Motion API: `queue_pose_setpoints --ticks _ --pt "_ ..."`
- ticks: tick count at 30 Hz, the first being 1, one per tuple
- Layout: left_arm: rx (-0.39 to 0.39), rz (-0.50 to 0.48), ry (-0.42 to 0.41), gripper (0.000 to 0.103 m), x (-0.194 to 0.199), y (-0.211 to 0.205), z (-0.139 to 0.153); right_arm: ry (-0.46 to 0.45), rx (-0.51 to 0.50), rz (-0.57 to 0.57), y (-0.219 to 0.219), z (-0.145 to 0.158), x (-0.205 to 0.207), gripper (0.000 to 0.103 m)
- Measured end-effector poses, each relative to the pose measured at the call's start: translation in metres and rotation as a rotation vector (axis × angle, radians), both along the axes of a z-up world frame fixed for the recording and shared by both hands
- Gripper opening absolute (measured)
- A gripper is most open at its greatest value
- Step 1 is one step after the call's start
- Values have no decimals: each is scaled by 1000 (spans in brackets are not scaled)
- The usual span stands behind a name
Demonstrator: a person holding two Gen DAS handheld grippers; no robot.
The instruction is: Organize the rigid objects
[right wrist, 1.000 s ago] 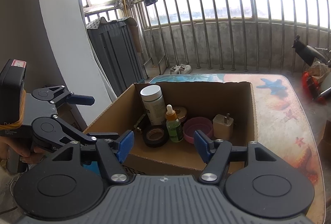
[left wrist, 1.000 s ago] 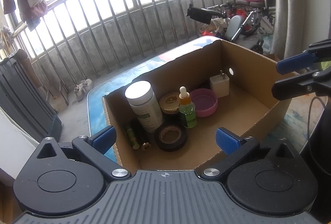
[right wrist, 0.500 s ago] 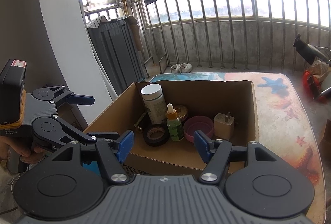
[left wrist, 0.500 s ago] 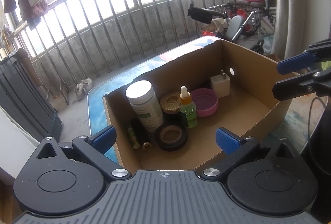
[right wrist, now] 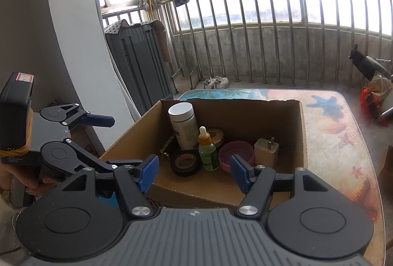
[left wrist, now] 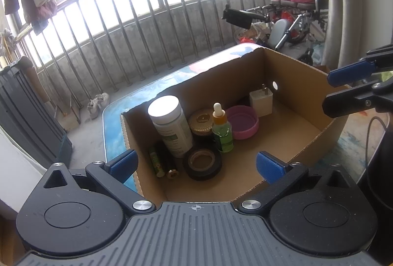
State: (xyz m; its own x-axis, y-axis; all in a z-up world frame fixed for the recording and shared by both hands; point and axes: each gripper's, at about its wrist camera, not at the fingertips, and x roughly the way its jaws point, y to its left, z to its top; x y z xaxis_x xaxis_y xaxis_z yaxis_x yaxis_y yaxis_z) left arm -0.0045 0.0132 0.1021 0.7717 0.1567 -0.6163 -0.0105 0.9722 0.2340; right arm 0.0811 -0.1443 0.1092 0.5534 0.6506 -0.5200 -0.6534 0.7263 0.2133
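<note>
Left wrist view shows both the left gripper (left wrist: 196,165) and right gripper (right wrist: 194,171) spread apart and empty before the box (left wrist: 307,84), where reaching among crowded items could topple the dropper bottle (left wrist: 222,132) just ahead.

A seashell-patterned table (right wrist: 343,133) carries an open cardboard box (right wrist: 303,133) directly on it

brown cardboard box (left wrist: 294,74); white-capped bottle (left wrist: 169,123) with green label; green dropper bottle (left wrist: 222,133), orange neck, white bulb; pink lid (left wrist: 243,121); black tape roll (left wrist: 202,164); white charger (left wrist: 261,101); gold-toned tin (left wrist: 201,119) — possibly patterned; table (right wrist: 339,133) — starfish and shell print.
</note>
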Motion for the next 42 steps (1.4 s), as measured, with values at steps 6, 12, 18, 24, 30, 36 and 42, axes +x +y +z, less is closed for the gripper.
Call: queue_pose_setpoints --ticks 6,12,18,24,30,36,42 --pt "-3 1 3 103 1 1 0 5 5 -3 0 -1 2 67" --pt "-7 -2 8 103 3 0 -2 12 9 0 1 -2 2 67" --pt "-2 -1 -1 103 6 -1 0 13 15 -6 0 -1 4 67" --pt "-2 0 -8 103 7 0 1 -6 25 -22 -3 4 7 70" --pt "-3 11 -7 103 8 2 1 -7 26 -23 -2 4 10 71" --pt "8 10 -14 103 7 2 3 4 29 -15 0 2 11 71" --pt "7 10 -16 103 6 1 4 10 34 -9 0 1 11 71"
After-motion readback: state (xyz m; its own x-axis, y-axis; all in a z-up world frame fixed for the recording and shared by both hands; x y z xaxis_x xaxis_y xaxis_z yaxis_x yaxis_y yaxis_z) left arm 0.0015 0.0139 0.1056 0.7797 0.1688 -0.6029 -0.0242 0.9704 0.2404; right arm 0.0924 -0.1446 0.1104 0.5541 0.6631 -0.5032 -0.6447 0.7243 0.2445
